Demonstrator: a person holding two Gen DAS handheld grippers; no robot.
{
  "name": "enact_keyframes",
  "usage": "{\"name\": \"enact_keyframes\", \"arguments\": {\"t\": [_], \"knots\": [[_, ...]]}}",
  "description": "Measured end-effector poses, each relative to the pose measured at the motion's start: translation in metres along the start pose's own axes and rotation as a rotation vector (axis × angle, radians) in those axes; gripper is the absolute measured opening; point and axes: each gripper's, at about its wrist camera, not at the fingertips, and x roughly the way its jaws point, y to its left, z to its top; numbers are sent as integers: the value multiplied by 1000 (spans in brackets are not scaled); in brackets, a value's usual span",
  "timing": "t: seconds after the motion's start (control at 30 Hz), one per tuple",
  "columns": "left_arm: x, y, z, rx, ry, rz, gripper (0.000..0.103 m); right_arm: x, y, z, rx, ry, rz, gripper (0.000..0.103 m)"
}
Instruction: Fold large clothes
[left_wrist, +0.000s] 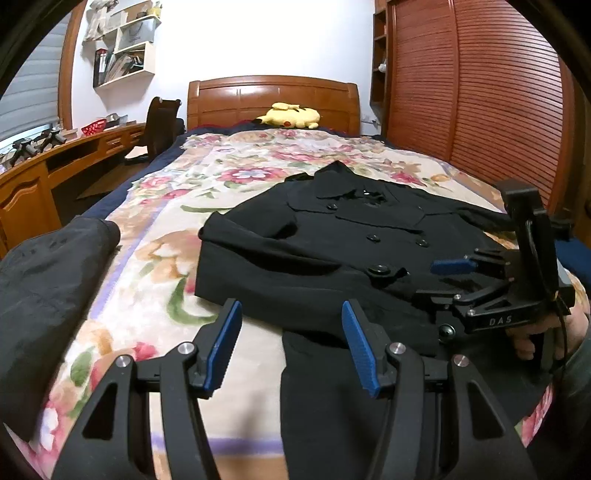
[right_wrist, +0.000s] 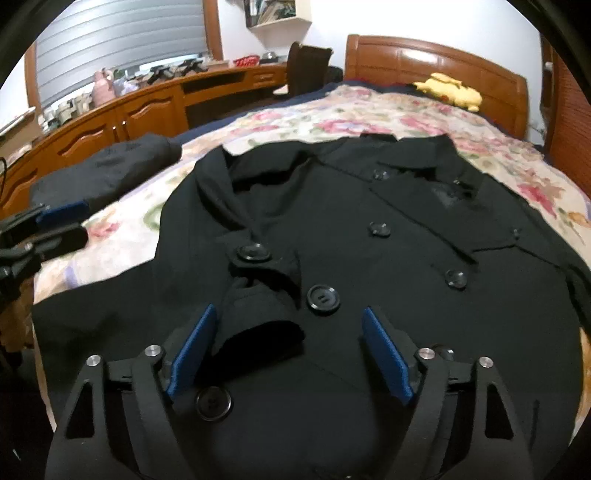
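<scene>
Bedroom light falls flat on the floral bedspread (left_wrist: 155, 258), which gives you a broad, soft surface to fold on. Your black coat (left_wrist: 314, 243) lies face up across it, filling the centre and right of the left wrist view and nearly the whole of the right wrist view, collar toward the wooden headboard (left_wrist: 273, 96) at the top. It is spread out with its buttons showing, so the front panels are easy to read before you fold.

One sleeve is laid across the front, and its cuff (right_wrist: 258, 332) sits in the lower centre of the right wrist view, between the blue pads of your right gripper (right_wrist: 288, 350). Those jaws stand apart and press on nothing; they look lined up to take that cuff.

Your left gripper (left_wrist: 291, 347), at the bottom centre of its own view, is also released, one pad over the bedspread and one over the coat's lower edge, which probably sets it up to catch the hem.

Another dark garment (left_wrist: 48, 280) rests at the left edge of the left wrist view, well apart from the coat, so it seems set aside. Beyond, a yellow plush toy (left_wrist: 291, 116) lies against the headboard, and a wooden desk (left_wrist: 55, 162) curves along the upper left.
</scene>
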Motion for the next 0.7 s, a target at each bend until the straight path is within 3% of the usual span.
{"name": "enact_keyframes", "arguments": {"t": [0.1, 0.17, 0.2, 0.3, 0.43, 0.7], "knots": [[-2, 2, 1, -15, -10, -5, 55, 1, 3, -1, -16, 10, 16, 62], [-3, 1, 2, -15, -15, -8, 55, 1, 6, -3, -34, 24, 53, 43], [-3, 0, 3, -11, -17, -8, 55, 2, 8, -3, -42, 26, 59, 28], [-3, -5, 4, -1, -23, -8, 55, -3, 17, -4, -77, 8, 72, 7], [-2, -8, 5, 3, -29, -19, 55, -29, 9, -2, -38, -78, 40, 2], [-1, -16, 10, 5, -43, -44, 55, -87, -35, 0, 77, -213, -113, 1]]}}
